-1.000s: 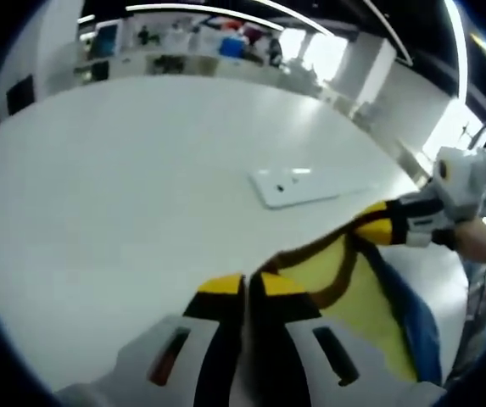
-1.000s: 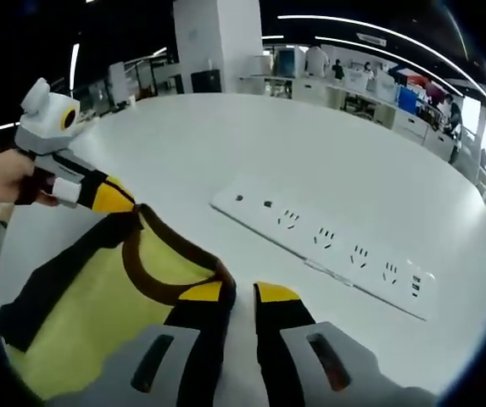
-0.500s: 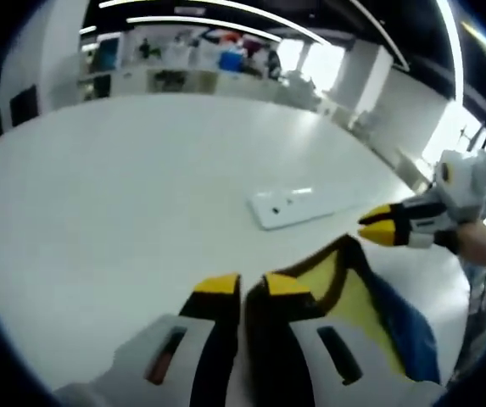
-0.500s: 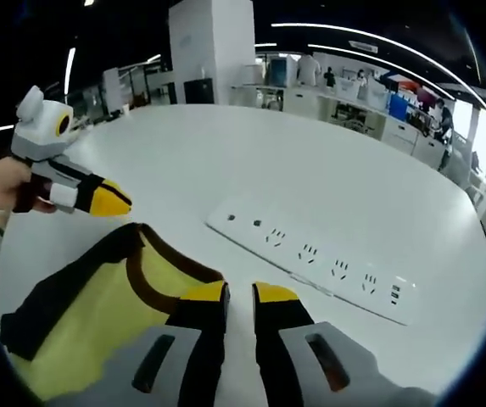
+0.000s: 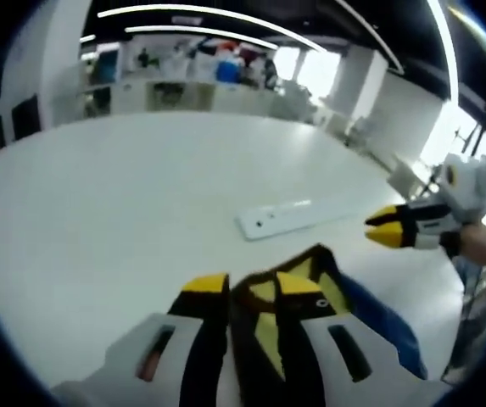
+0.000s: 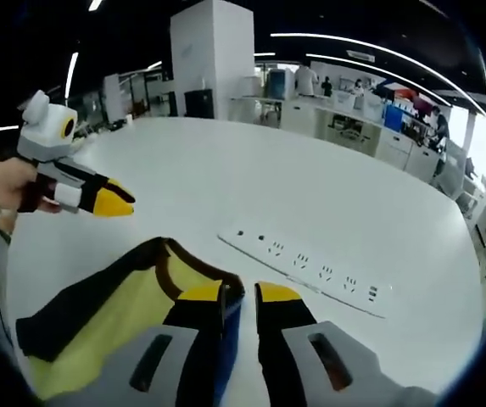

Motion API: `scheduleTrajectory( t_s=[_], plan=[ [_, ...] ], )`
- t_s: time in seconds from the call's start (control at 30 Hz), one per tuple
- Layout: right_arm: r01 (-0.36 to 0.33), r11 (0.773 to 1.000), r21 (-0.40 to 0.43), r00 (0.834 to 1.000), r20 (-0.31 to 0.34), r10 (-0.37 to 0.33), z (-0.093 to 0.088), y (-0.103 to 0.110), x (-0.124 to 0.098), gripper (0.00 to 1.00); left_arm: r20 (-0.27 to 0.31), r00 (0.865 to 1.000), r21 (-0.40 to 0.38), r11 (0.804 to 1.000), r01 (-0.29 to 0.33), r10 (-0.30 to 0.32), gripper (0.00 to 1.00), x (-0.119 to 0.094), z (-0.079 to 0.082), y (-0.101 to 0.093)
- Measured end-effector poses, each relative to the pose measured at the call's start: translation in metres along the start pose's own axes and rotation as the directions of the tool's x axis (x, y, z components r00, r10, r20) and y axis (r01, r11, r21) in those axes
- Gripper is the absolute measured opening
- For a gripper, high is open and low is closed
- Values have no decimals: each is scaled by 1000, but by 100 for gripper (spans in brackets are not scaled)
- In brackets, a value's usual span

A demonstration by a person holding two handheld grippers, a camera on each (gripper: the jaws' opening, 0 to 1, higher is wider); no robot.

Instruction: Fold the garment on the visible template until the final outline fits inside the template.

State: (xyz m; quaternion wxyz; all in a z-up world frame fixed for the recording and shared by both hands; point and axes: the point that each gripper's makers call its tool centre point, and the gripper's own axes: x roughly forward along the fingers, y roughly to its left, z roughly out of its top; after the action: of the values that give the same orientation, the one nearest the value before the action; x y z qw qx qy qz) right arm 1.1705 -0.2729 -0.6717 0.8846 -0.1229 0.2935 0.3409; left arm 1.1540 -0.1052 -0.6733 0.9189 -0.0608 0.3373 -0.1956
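Garment [image 6: 115, 309] on a white table [image 6: 327, 195], pinched at its collar edge by the right gripper [image 6: 239, 294].
Yellow cloth with dark brown trim and a blue part lies bunched at the table's near edge, just short of a white power strip [image 6: 310, 270]. In the right gripper view the jaws are closed on the collar fold. The left gripper [image 6: 111, 203] hangs above the cloth, tips together, holding nothing, apart from it; a hand [image 6: 5, 182] grips its handle.

Bright ceiling strips, window glare, curved soft edges.
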Motion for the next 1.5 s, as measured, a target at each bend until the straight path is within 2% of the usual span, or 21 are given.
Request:
scheduleTrajectory(
  t_s=[0.23,0.37,0.43,0.6,0.73,0.93,1.0,1.2,1.3,1.5],
  plan=[
    [2,1000,7,1000,30,-2,3,16,-33,17,13,1000,20,1000,8,-8,22,-30,-3,-13],
    [-7,1000,25,999,50,6,0,27,-51,22,24,1000,25,1000,13,-13,25,-50,-8,-20],
    [-16,999,28,999,51,14,-3,35,-60,26,36,999,29,999,19,-20,28,-60,-12,-23],
    [-39,998,55,992,119,32,-5,57,-88,33,82,996,54,998,32,-36,40,-93,-24,-34],
    [-42,997,65,990,135,33,-16,72,-112,41,104,993,58,997,45,-51,51,-114,-36,-39],
    [-45,995,87,987,159,31,-32,85,-146,51,134,988,109,992,59,-74,60,-149,-49,-53],
    [-56,989,137,978,205,27,-33,90,-161,56,140,987,138,988,63,-82,63,-161,-53,-58],
    [-24,991,133,979,205,-4,-54,98,-199,67,143,986,208,977,56,-87,71,-196,-74,-71],
    [-17,990,137,976,219,-14,-60,102,-219,75,170,981,197,979,58,-92,74,-214,-81,-75],
    [7,993,121,968,248,-37,-71,113,-255,82,180,979,193,979,63,-98,81,-245,-102,-83]
  ],
)
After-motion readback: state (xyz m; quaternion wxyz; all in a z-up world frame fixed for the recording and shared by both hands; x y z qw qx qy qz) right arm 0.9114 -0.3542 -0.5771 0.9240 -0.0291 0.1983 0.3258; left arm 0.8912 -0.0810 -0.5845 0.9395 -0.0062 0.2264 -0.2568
